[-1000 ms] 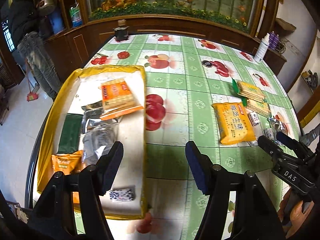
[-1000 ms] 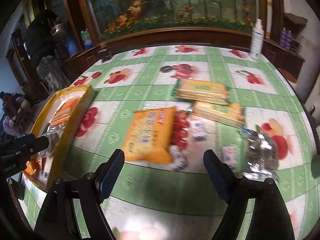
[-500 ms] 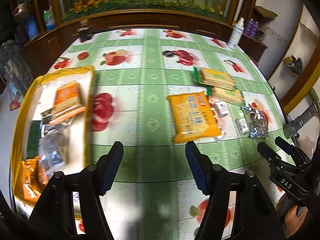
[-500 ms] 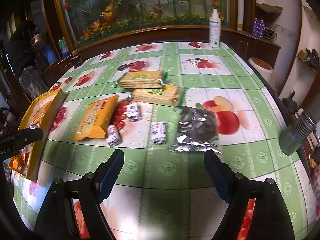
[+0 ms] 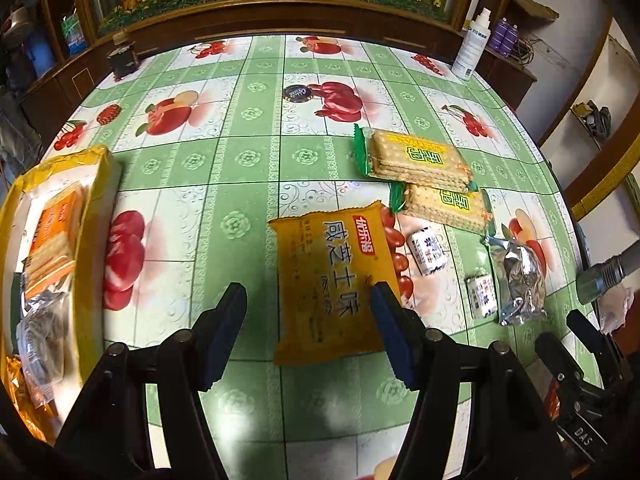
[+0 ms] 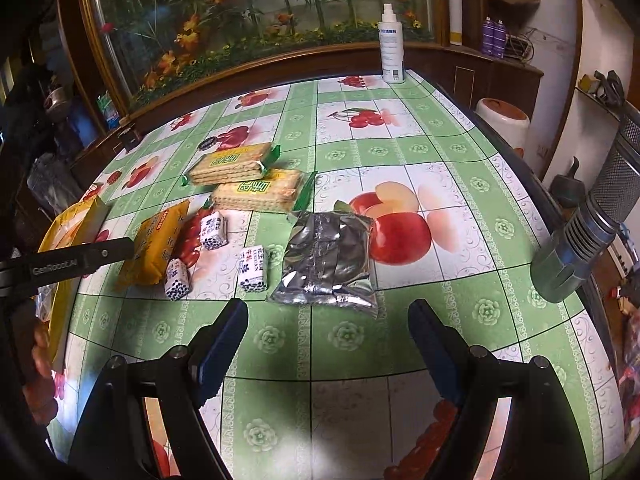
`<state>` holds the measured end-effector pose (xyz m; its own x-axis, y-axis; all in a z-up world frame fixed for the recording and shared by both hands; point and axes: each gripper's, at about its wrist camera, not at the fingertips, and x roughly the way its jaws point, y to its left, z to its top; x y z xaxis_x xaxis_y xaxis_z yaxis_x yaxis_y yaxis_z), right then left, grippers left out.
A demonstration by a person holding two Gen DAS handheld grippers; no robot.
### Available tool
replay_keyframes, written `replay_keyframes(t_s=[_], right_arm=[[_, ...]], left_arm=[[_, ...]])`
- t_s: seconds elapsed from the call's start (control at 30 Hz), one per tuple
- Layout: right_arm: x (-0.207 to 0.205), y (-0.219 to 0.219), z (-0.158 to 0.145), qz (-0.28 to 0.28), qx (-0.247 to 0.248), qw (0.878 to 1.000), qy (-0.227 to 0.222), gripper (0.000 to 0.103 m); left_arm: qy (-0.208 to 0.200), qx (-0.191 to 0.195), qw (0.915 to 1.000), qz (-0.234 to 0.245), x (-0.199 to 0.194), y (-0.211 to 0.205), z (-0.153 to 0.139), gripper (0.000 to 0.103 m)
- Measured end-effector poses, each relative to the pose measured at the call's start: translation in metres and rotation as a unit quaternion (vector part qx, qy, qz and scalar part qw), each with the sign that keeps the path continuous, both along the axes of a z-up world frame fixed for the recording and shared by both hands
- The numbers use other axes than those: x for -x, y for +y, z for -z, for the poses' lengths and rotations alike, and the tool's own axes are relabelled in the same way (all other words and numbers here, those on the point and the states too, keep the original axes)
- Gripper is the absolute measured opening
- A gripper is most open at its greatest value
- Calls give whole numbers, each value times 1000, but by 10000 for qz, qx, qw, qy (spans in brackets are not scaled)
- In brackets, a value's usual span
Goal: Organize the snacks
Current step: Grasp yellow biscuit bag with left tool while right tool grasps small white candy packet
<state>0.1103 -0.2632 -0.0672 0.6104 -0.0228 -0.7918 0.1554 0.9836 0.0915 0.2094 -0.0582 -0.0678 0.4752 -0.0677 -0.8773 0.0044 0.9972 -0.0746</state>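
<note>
My left gripper [image 5: 308, 300] is open and empty, just above the near end of an orange snack bag [image 5: 332, 280] flat on the table. Right of it lie two cracker packs [image 5: 416, 158] [image 5: 446, 208], small white candies [image 5: 428, 250] and a silver foil pouch [image 5: 520, 276]. My right gripper [image 6: 326, 316] is open and empty, just short of the foil pouch [image 6: 328, 260]. The orange bag [image 6: 156, 240], the candies [image 6: 254, 268] and the cracker packs [image 6: 258, 192] lie to its left. A yellow tray [image 5: 98, 216] holding several snacks sits at the left.
The round table has a green fruit-print cloth [image 5: 248, 152]. A white spray bottle [image 6: 392, 48] stands at its far edge. A small dark box [image 5: 124, 62] sits at the far left. A metal flashlight-like handle [image 6: 592, 220] hangs by the right edge. A wooden cabinet rings the back.
My left gripper has swung right from over the tray to the orange bag. My right gripper has swung right from the orange bag to the foil pouch. Both stayed open.
</note>
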Motion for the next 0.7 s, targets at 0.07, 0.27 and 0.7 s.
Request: replay_keyframes(t_s=[0.07, 0.27, 0.7], right_arm=[[-4, -1, -3, -35, -74, 9999, -62, 84], [-32, 24, -11, -536, -189, 9982, -213, 84], [-74, 53, 8, -934, -288, 9952, -22, 82]], left_arm=[[53, 32, 10000, -28, -6, -2, 4, 63], [31, 117, 9999, -73, -16, -8, 8, 64], [80, -193, 9997, -116, -15, 18, 30, 69]])
